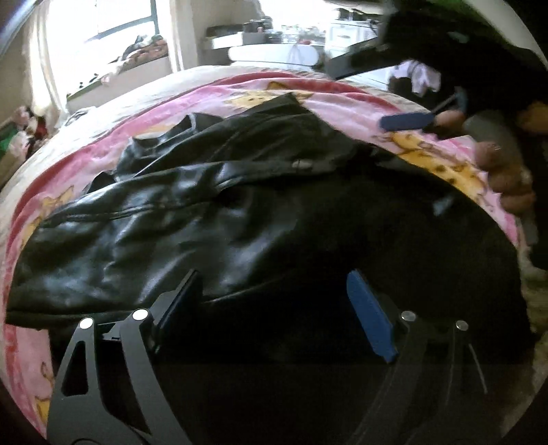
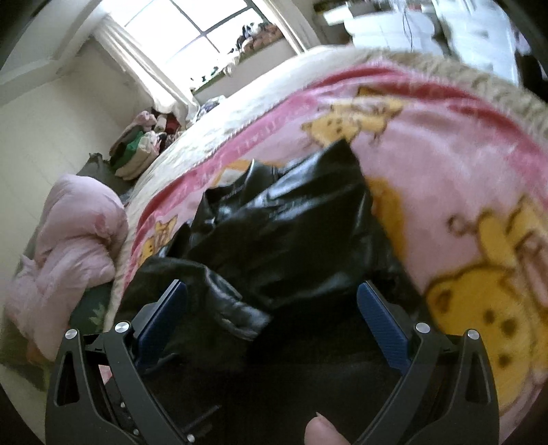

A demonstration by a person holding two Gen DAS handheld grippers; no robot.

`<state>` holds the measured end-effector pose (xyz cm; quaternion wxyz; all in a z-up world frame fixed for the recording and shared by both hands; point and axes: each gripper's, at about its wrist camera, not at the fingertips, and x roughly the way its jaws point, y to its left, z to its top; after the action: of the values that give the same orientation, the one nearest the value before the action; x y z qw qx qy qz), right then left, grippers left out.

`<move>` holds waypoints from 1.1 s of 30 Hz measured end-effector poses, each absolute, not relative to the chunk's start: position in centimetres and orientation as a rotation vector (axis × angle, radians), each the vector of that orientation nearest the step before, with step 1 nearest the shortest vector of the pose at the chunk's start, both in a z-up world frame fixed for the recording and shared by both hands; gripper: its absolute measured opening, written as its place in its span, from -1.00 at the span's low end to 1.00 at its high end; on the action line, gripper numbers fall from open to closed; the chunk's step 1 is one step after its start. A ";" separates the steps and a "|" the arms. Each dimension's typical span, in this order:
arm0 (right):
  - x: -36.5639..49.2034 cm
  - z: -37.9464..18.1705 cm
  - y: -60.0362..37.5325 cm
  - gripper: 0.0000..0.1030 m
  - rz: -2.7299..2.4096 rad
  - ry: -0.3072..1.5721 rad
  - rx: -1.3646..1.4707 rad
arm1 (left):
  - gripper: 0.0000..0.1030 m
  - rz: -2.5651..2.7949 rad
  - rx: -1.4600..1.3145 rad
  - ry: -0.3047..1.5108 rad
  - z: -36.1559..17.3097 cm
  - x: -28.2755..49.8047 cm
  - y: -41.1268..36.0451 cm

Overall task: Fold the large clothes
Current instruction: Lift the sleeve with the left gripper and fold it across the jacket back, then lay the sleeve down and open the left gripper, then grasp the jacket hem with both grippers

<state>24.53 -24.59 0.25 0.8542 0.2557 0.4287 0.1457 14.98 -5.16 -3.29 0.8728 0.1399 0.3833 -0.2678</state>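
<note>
One black leather jacket (image 1: pixel 191 219), two grippers, one pink blanket (image 1: pixel 346 99) on one bed.

Crumpled and glossy, spread over the blanket's yellow cartoon print, with the left gripper (image 1: pixel 274 301) just above its near edge, blue pads wide apart and pinching nothing; likewise under the right gripper (image 2: pixel 270 308), also spread wide, a rumpled fold lying between the fingers without either pad pressing on it. In the left wrist view, seen at upper right: the right gripper's blue pad and the hand (image 1: pixel 507 178) gripping its handle, beside the jacket's far side. Around the bed: a bright window (image 2: pixel 205 30) with a pale curtain, a bunched pink quilt (image 2: pixel 72 246) at the bed's side, a stack of folded clothes (image 2: pixel 137 154) near the wall, cluttered white furniture beyond.
</note>
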 end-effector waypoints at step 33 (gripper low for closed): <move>25.9 7.5 -18.1 -0.76 0.455 0.640 0.031 | 0.50 -0.037 -0.312 0.654 2.6 24.6 17.0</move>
<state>25.93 -18.11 7.51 0.9239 0.0152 0.3117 0.2217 24.64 17.01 2.64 0.9349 -0.1526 0.3199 -0.0179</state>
